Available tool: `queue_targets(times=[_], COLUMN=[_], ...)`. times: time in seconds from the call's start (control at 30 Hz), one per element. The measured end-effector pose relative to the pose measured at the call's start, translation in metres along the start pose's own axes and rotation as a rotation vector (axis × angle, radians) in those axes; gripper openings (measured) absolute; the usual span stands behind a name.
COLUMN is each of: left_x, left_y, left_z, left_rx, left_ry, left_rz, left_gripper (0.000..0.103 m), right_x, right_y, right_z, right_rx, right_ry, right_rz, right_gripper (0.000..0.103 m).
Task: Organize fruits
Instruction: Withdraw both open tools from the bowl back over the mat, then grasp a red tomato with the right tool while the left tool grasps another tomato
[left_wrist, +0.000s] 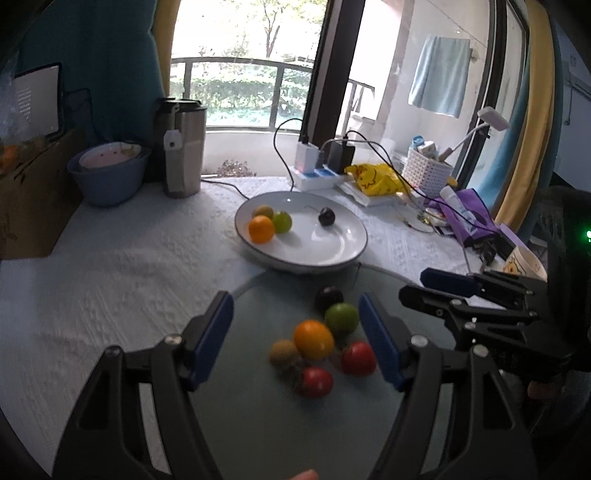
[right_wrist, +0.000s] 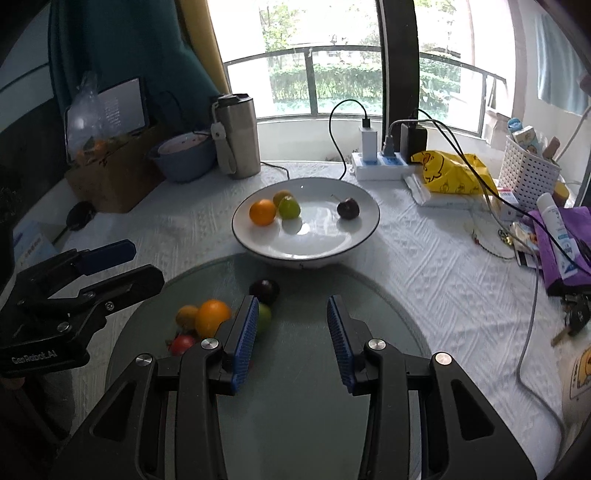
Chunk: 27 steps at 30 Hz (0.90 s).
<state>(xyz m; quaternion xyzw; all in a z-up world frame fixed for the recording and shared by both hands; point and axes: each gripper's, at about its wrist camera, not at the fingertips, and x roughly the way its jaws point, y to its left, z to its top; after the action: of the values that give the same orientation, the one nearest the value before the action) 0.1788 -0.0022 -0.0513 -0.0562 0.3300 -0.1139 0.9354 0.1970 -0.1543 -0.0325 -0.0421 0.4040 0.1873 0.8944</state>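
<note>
the left gripper (left_wrist: 295, 332) stands wide, its blue pads (left_wrist: 212, 334) either side of a blurred cluster of fruit on the round glass mat (left_wrist: 258, 424) at lower centre, nothing pressed between them. that cluster holds an orange (left_wrist: 313, 339), a green fruit (left_wrist: 341, 318), a brownish kiwi-like fruit (left_wrist: 284, 353), two red fruits (left_wrist: 357, 357) and a dark plum (left_wrist: 328, 298) at its top (whether the pads touch any fruit cannot be told). above the mat, mid-frame, the white plate (left_wrist: 343, 251) carries another orange (left_wrist: 261, 229), a green fruit (left_wrist: 282, 221), a brownish fruit (left_wrist: 263, 212) and a dark cherry (left_wrist: 326, 216) set apart to their right. in the right wrist view the right gripper (right_wrist: 291, 328) is narrower, jaws parted over bare glass with nothing between them, the fruit just to its left. behind the plate stand a steel tumbler (left_wrist: 183, 147), a blue bowl (left_wrist: 107, 177), a power strip (left_wrist: 317, 175) and a yellow bag (left_wrist: 375, 179) on the white tablecloth (left_wrist: 110, 277).
</note>
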Motion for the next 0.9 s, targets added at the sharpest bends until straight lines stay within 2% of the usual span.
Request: queue_targets(times=[0.2,0.3,0.37,0.67,0.9], left_x=[-0.017,-0.019,-0.02,-0.014,-0.004], left_y=[-0.001,0.0,0.001,0.007,0.005], left_z=[-0.02,-0.032,-0.039,-0.062,-0.061], left_rx=[0.016,0.009,0.001,-0.028,-0.013], left_ry=[-0.016,-0.006,0.001,0.028,0.058], left_rz=[-0.013,-0.015,-0.021,-0.013,0.023], left_gripper=[0.072,0.072,0.072,0.072,0.072], right_x=[-0.008,-0.01,-0.009,0.017,0.035], right_y=[0.009,0.016,0.021,0.033,0.035], right_z=[-0.014,-0.022,-0.027,-0.041,-0.042], right_rx=[-0.001,-0.01,-0.02,-0.033,-0.049], right_ry=[0.0,0.003,0.007,0.075,0.114], right_rz=[0.001,0.013,0.024,0.066,0.092], right_gripper=[0.041,0.049,0.05,0.051,0.051])
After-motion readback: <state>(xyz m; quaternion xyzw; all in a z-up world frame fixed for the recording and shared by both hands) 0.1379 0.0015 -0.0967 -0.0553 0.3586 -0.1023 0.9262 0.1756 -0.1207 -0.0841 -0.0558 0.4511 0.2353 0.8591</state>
